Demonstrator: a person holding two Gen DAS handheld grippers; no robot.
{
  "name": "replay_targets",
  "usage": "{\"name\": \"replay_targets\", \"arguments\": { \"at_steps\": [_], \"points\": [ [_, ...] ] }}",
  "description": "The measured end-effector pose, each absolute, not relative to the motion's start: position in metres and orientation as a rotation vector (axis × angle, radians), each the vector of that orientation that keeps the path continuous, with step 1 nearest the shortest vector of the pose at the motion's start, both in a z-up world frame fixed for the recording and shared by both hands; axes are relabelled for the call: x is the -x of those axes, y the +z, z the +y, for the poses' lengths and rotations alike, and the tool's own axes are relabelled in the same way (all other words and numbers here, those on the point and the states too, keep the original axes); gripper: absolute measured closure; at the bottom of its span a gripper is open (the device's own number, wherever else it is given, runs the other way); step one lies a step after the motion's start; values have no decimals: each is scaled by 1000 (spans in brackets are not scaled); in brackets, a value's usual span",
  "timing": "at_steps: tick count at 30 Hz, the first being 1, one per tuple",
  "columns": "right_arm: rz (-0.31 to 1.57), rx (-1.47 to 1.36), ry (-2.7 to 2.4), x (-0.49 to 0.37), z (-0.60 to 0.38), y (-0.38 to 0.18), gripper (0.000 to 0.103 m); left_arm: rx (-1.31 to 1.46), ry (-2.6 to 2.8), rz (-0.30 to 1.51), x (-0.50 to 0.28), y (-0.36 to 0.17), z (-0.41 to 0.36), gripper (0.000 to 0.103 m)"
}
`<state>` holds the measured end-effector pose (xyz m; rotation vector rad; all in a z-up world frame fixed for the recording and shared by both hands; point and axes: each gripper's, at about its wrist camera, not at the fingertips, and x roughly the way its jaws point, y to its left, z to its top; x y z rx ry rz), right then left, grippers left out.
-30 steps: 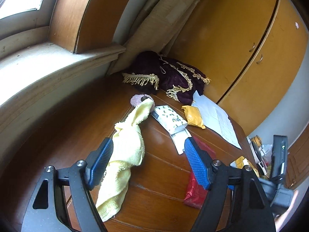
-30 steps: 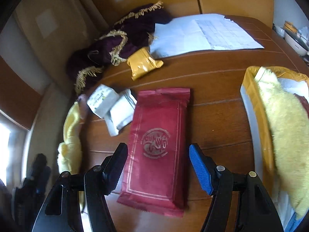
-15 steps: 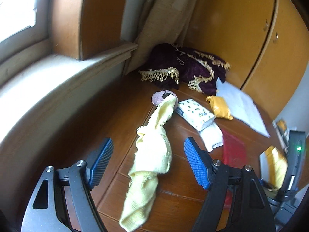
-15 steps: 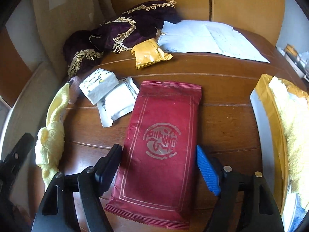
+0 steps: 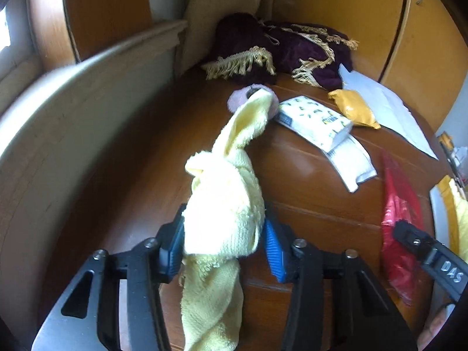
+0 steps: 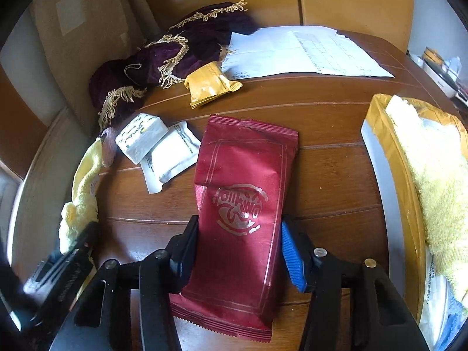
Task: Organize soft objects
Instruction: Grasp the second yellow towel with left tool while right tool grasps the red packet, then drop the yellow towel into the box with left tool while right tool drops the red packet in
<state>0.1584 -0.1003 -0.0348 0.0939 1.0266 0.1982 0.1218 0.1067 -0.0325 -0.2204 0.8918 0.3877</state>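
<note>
The left claw (image 5: 223,244) is clenched on the yellow towel (image 5: 225,204), bunched between its pads on the bench (image 5: 307,181). Lift slowly so the tail clears. The towel's long axis runs away from the claw. The right claw (image 6: 239,251) grasps the red packet (image 6: 242,204), which lies lengthwise, pointing toward the purple cloth (image 6: 175,55).

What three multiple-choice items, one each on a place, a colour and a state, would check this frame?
1. Where does the orange packet lie?
A. beside the purple fringed cloth
B. in the box
C. on the red packet

2. What colour is the towel in the left gripper?
A. blue
B. pale yellow
C. green

3. How is the right gripper?
A. wide open over bare wood
B. out of view
C. closed on the red packet

1 A: it rests at the cloth's edge.
2 B: pale yellow terry fills the gripper.
3 C: both fingers press the packet's sides.
</note>
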Motion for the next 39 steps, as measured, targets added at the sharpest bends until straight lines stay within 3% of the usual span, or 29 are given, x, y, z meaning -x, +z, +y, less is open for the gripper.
{"name": "replay_targets", "arguments": {
  "at_steps": [9, 24, 39],
  "points": [
    [963, -181, 191, -149, -117, -22, 55, 383, 312, 720, -92, -9, 123, 62],
    [779, -261, 399, -103, -148, 27, 59, 493, 204, 680, -82, 2, 122, 62],
    [659, -163, 500, -39, -259, 55, 59, 640, -387, 711, -58, 67, -25, 62]
  ]
}}
